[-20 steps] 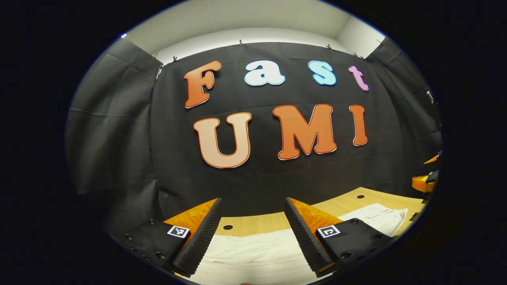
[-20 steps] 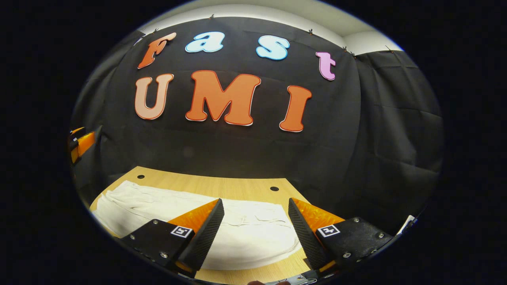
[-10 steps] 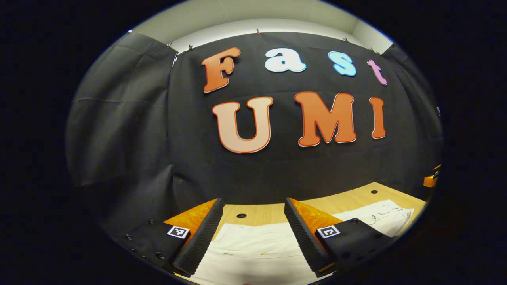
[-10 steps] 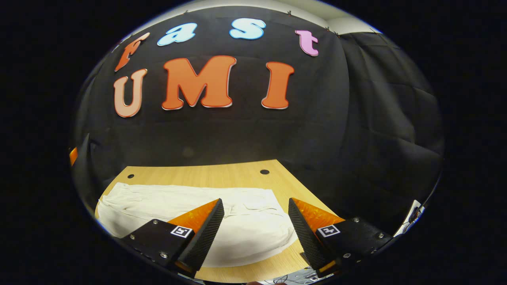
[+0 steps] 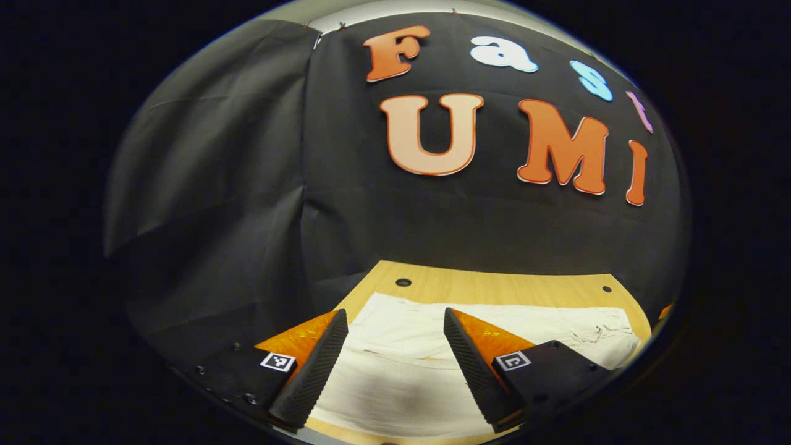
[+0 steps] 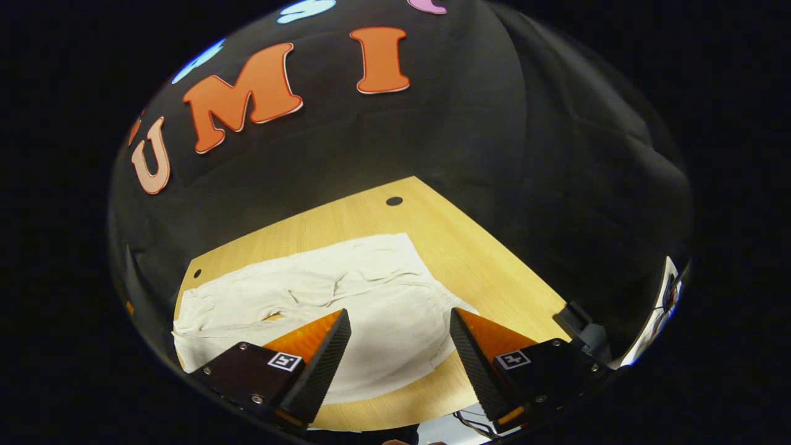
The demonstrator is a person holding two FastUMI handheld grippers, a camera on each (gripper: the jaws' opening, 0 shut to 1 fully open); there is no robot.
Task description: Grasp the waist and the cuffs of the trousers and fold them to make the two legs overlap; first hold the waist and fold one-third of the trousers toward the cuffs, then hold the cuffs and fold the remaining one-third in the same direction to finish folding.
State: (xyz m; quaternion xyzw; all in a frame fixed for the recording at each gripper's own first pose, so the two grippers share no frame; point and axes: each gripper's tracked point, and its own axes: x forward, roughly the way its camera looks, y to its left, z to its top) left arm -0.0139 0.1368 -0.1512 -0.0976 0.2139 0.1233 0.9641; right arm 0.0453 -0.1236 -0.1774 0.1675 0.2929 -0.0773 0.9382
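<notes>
Wooden bench (image 5: 494, 287) is carrying the pale trousers (image 6: 346, 296), lying spread flat across it, wrinkled near one end. Left gripper (image 5: 392, 358) is hanging over one end of the cloth, fingers (image 5: 309, 371) standing apart, gripping nothing. Right gripper (image 6: 398, 361) is hanging over the other end near the bench edge, fingers (image 6: 318, 371) also spread, holding nothing.

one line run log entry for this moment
left gripper: open, above trousers | right gripper: open, above trousers | table: trousers flat, unfolded
</notes>
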